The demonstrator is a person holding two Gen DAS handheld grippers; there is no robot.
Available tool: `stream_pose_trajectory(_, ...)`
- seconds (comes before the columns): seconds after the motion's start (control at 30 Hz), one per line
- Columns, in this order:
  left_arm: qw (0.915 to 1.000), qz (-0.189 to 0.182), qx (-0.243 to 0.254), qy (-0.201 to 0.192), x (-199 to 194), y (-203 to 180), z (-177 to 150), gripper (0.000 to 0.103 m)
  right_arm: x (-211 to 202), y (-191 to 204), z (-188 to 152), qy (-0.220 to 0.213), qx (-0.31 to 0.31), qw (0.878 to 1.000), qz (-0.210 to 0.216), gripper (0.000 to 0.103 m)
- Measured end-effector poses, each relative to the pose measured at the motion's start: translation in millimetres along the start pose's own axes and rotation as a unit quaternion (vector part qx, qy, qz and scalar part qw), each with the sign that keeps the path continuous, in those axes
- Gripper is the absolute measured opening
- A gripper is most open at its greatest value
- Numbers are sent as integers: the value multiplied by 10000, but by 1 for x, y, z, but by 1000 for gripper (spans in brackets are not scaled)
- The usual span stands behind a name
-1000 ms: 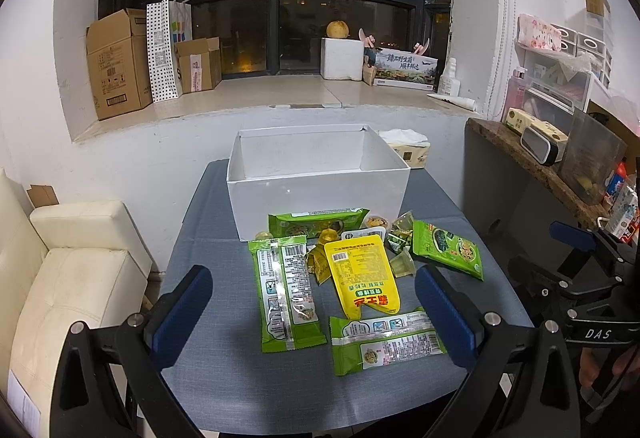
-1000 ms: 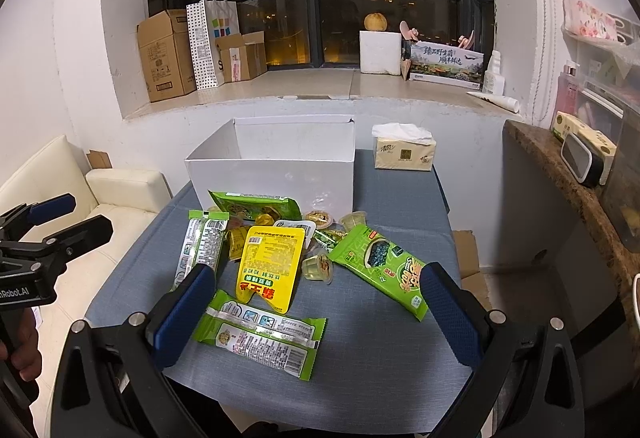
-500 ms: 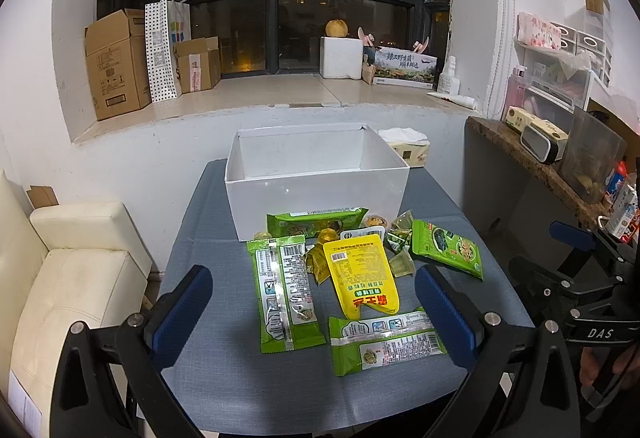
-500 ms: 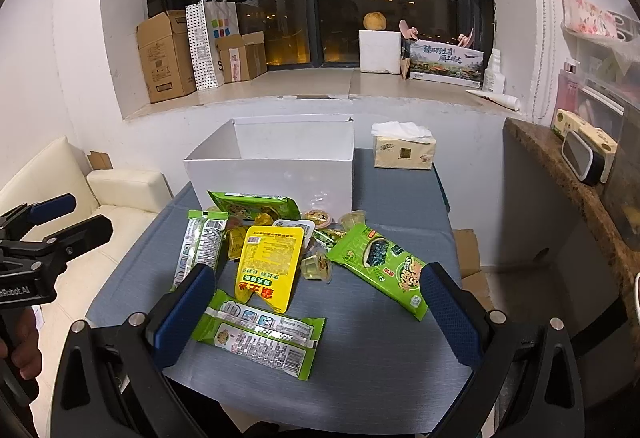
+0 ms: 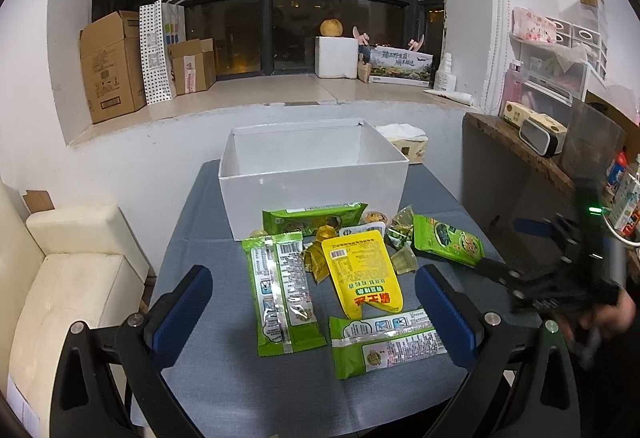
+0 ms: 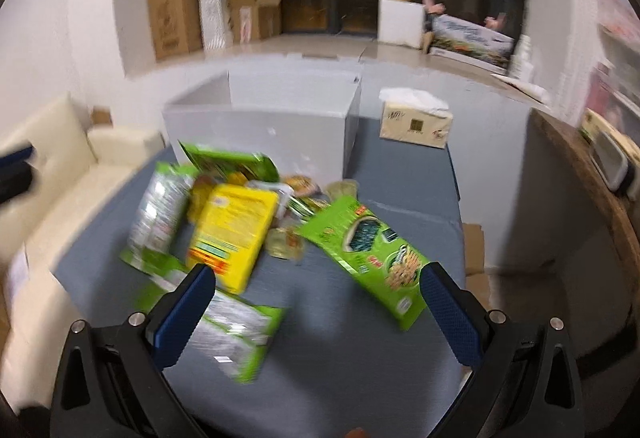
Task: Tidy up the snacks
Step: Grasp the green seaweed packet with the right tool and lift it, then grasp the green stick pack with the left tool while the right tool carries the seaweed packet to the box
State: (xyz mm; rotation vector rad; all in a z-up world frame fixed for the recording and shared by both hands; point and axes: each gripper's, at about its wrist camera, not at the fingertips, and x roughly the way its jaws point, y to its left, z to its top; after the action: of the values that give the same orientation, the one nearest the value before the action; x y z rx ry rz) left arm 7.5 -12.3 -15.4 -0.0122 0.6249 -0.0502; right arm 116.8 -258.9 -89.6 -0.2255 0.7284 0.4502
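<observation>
Several snack packs lie on the grey-blue table (image 5: pixel 200 222) in front of an open white box (image 5: pixel 312 178): a yellow pouch (image 5: pixel 362 274), a long green pack (image 5: pixel 280 286), a green pack (image 5: pixel 386 346) nearest me, and a green seaweed pack (image 5: pixel 448 244). My left gripper (image 5: pixel 312 314) is open and empty above the near table edge. My right gripper (image 6: pixel 316 318) is open and empty, close over the seaweed pack (image 6: pixel 368 250); it also shows in the left wrist view (image 5: pixel 520 254). The right wrist view is motion-blurred.
A tissue box (image 6: pixel 416 122) stands right of the white box (image 6: pixel 260 126). A cream sofa (image 5: pixel 68 278) is left of the table. A wooden shelf (image 5: pixel 520 154) with clutter is on the right. Cardboard boxes (image 5: pixel 112 66) sit on the window ledge.
My right gripper has moved forward and down toward the seaweed pack, blurring its view. My left gripper has barely moved.
</observation>
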Motion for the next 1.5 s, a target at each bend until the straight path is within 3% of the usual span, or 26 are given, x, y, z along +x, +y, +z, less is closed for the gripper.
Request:
stream_pose_trajectory(0.23,9997,-86,-144,153,13,7,-11,103,77,-47,9,605,-374,9971,287,103)
stream_pose_trajectory(0.57,9992,-19,-139,366,25,13,-18,103,132,-47,19,1192,-1286,9813,795,103)
stream_pose_trajectory(0.63,9989,-40,-161,430,28,14,-19,103,136,-48,16,1320,-1285,9781,965,93)
stream_pose_trajectory(0.67,9988,-24,-174,455,30,14,-20,103,137,-48,15,1393,-1249,9762,1099,72)
stream_pose_trajectory(0.7,9986,-5,-193,487,31,14,-21,103,136,-48,15,1385,-1233,9764,1110,56)
stream_pose_trajectory(0.73,9984,-10,-222,525,33,15,-21,103,133,-48,14,1373,-1217,9767,1116,49)
stream_pose_trajectory(0.83,9978,-53,-314,583,39,16,-22,103,123,-50,10,1277,-1030,9791,1205,43)
stream_pose_trajectory(0.93,9978,-42,-326,580,43,17,-24,103,103,-51,7,1104,-709,9834,1256,29)
stream_pose_trajectory(1.27,9973,-55,-402,616,59,18,-28,103,61,-24,5,984,-431,9861,1271,22)
stream_pose_trajectory(1.5,9930,215,-712,922,116,39,-31,103,18,3,17,419,110,9928,1117,21)
